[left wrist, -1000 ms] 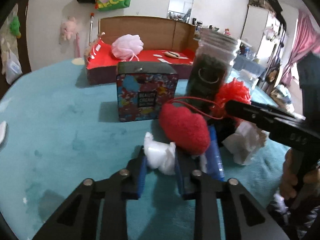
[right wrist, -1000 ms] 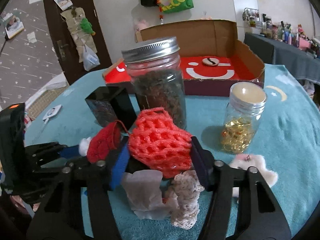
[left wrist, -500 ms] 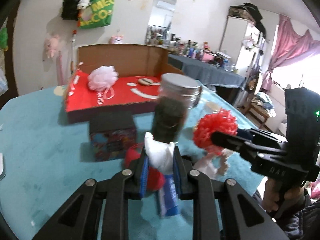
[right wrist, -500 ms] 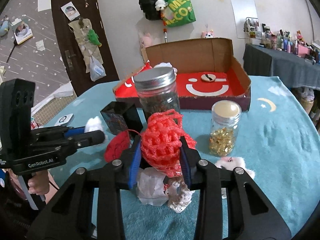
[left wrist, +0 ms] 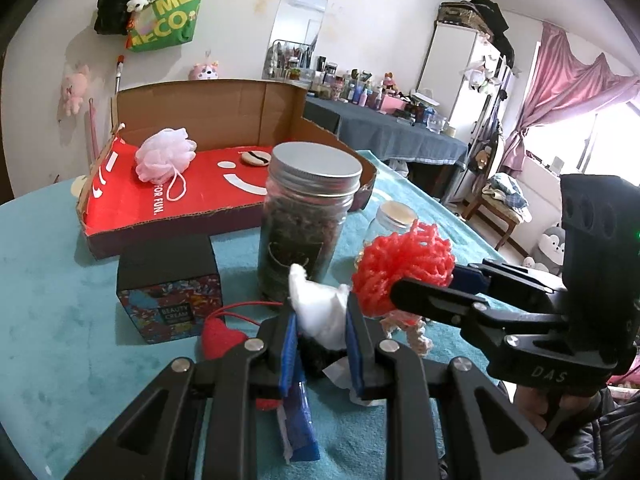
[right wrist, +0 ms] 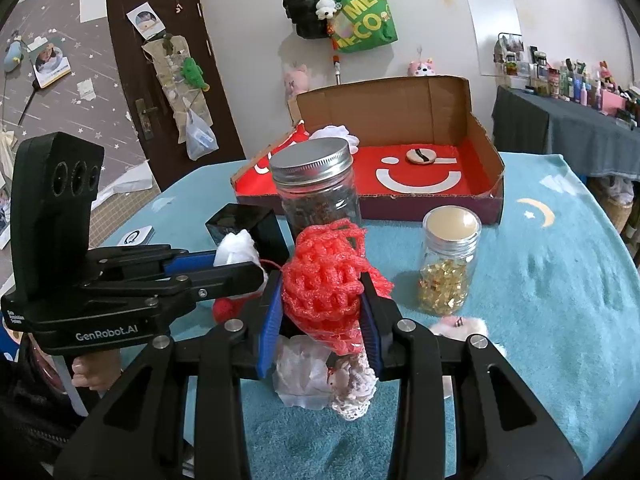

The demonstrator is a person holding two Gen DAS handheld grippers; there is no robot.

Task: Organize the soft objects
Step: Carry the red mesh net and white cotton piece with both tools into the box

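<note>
My left gripper (left wrist: 320, 320) is shut on a white fluffy ball (left wrist: 318, 306) and holds it above the teal table; the ball also shows in the right wrist view (right wrist: 236, 249). My right gripper (right wrist: 322, 304) is shut on a red net puff (right wrist: 326, 276), lifted off the table, to the right of the left gripper; the puff also shows in the left wrist view (left wrist: 404, 268). A red felt heart (left wrist: 220, 334) lies below the left gripper. A pink mesh pouf (left wrist: 165, 155) sits in the open red cardboard box (left wrist: 180, 200) at the back.
A tall jar with a metal lid (left wrist: 306, 220), a black cream box (left wrist: 168, 284) and a small jar of gold pieces (right wrist: 448, 260) stand between the grippers and the box. White tissue (right wrist: 298, 376), a cream crochet piece (right wrist: 356, 392), a pink fluffy piece (right wrist: 460, 326) and a blue packet (left wrist: 298, 420) lie on the table.
Both grippers have risen and drawn back from the table with their soft objects. The white ball and the red puff have left the table; the heart stayed down.
</note>
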